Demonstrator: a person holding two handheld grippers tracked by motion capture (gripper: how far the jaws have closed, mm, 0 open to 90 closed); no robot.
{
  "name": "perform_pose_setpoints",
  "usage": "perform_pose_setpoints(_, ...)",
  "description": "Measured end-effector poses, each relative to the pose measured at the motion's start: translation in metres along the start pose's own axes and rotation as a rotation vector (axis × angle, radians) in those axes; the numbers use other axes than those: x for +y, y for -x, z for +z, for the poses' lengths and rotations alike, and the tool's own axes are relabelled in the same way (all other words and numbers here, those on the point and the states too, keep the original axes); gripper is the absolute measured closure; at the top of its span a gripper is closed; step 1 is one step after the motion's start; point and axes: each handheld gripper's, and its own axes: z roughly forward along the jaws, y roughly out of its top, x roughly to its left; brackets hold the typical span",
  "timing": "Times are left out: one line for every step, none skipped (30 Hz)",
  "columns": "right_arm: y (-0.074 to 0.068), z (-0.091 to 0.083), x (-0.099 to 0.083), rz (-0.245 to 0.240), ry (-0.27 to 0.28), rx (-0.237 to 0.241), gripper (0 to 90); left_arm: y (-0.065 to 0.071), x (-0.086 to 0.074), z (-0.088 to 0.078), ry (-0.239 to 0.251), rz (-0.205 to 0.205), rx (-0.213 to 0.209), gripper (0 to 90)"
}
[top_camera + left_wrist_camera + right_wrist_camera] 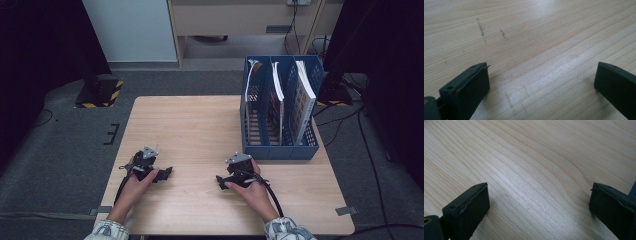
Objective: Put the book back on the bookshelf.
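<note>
My left tool (pixel 161 174), right tool (pixel 223 181) rest on bench (pixel 190 125), both spread wide, empty. Blue file rack (pixel 280 107) far-right, nearer right tool.

One wooden worktop (pixel 200 125) is seen. One blue file rack (pixel 280 147) is counted on it, divided into three slots, and three books or folders (pixel 303 95) are stood in it. Two claws are held over the worktop: the left claw (pixel 165 174) and the right claw (pixel 221 181), each with two black jaws spread apart.
</note>
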Motion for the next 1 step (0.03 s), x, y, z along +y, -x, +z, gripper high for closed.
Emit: perform_pose_setpoints(0.0001,-0.0001,0.0001,0.0,-0.001,0.001,3.4,0.0,0.0001,0.0001,0.0,0.0,0.0,0.0)
